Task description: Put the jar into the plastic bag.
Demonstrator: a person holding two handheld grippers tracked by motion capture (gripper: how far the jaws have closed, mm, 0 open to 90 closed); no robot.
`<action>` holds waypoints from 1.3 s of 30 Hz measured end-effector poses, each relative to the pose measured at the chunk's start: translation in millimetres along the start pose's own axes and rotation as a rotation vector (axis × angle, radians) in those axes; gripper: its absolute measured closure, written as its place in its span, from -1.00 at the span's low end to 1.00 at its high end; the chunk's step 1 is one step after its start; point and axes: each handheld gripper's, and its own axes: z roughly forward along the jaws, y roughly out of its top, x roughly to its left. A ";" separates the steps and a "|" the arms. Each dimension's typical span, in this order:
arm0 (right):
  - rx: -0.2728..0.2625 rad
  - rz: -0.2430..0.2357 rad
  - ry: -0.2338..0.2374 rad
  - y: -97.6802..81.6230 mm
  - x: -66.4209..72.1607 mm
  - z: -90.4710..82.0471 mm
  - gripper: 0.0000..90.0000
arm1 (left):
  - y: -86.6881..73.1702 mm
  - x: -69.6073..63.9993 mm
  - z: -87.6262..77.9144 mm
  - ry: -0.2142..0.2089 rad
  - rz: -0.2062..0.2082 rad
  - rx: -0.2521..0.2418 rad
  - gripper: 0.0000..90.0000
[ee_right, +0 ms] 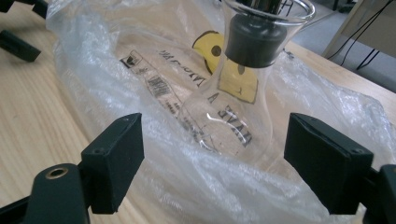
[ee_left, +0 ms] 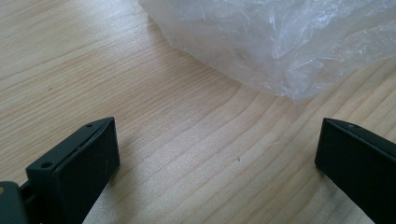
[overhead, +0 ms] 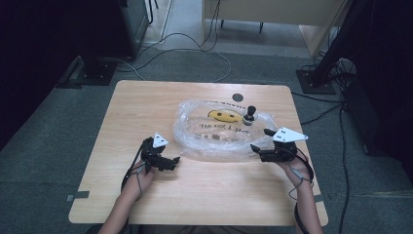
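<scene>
Flanking plastic bag (overhead: 221,131), glass carafe (ee_right: 236,93), grippers apart

Table (overhead: 146,112) is light wood, fine straight grain, smooth with a soft satin sheen; floor (overhead: 44,141) around it is dull grey carpet-like stuff, rough and matt. Plastic bag (ee_right: 116,70) is thin clear film, crinkled and glossy with whitish glare, dark print and a yellow patch on it; glass flask (ee_right: 229,116) is clear, smooth, shiny, with a matt black stopper (ee_right: 254,39) that looks like rubber. Left gripper (ee_left: 219,154) and right gripper (ee_right: 215,158) pads are matt black hard plastic, flat-faced, with a matt pale plate on top of each in the high view.
</scene>
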 end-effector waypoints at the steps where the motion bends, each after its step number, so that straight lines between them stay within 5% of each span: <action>1: 0.004 -0.007 0.007 -0.5 -0.6 -2.0 -0.56 | 0.0 0.0 0.0 0.000 0.000 0.000 -1.00; 26: 0.122 0.013 0.035 -19.3 -15.7 -34.2 -0.57 | 0.0 0.0 0.0 0.000 0.000 0.000 -1.00; 39: 0.182 0.044 0.031 -37.6 -24.7 -23.8 -0.59 | 0.0 0.0 0.0 0.000 0.000 0.000 -1.00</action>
